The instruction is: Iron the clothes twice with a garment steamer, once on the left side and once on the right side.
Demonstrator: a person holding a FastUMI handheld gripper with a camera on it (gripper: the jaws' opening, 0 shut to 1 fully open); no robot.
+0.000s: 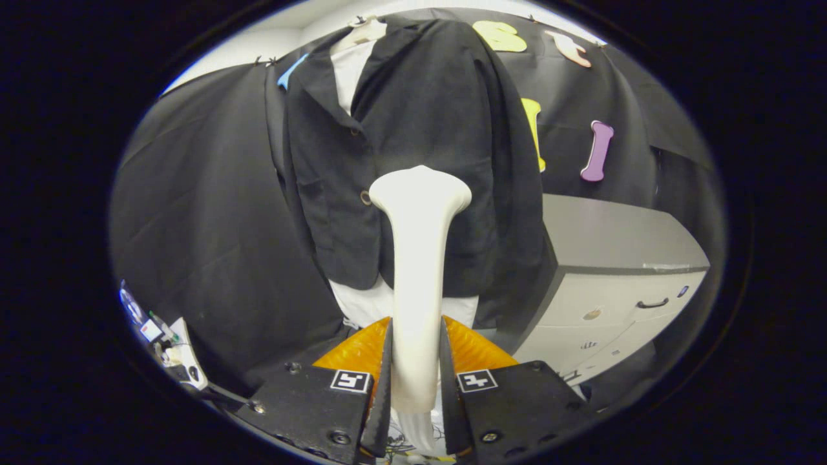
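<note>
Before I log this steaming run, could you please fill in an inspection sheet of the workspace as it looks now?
Surface: no worktable seen; a grey cabinet top is bare.
Job's things: white steamer held upright between the jaws, its head in front of the black jacket, near a button. Jacket hangs over a white shirt on a form.
Clutter: small items low down, beside the left finger; too small to identify.
Grippers: gripper shut on the steamer's handle, both fingers pressing it.
Cables: thin wires below the steamer's base, between the fingers.
Surroundings: black cloth wall; cabinet with a drawer handle beside the jacket.
</note>
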